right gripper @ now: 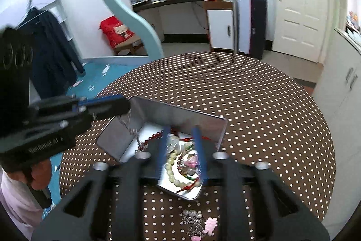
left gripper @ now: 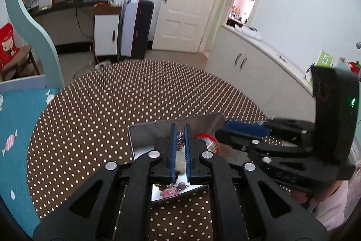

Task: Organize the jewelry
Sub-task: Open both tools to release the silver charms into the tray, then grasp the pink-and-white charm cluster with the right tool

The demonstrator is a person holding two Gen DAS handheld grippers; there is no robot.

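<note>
- My left hand-held gripper [right gripper: 125, 105] comes in from the left, its jaws all but closed on a thin silver chain [right gripper: 133, 130] that hangs from its tip down into the tin [right gripper: 117, 139]; the chain runs close by the tin's left wall, so pulling away could snag it on that rim or tip the tin
- If that pinch slackens while the tip is still outside the wall, I judge the chain could drop on the tabletop [right gripper: 259, 105] instead of inside
- The hinged lid [right gripper: 180, 115] stands upright at the far side; a knock from either hand-held gripper could slam it on the jewellery or push the light tin across the cloth
- My right hand-held gripper [right gripper: 180, 130] is open and holds nothing, its jaws standing apart above the tin's contents: a pale bead bracelet [right gripper: 171, 164], a red bead string [right gripper: 155, 136] and cords lie tangled, so a grab may lift several together
- The two hand-held grippers are near each other over one small tin and could collide
- A pink charm [right gripper: 211, 224] and silver pieces lie loose on the tabletop just beside the near edge, under my right hand; a sweep could send them off it
- To the right and beyond the lid the dotted cloth is bare, the best room for moving
</note>
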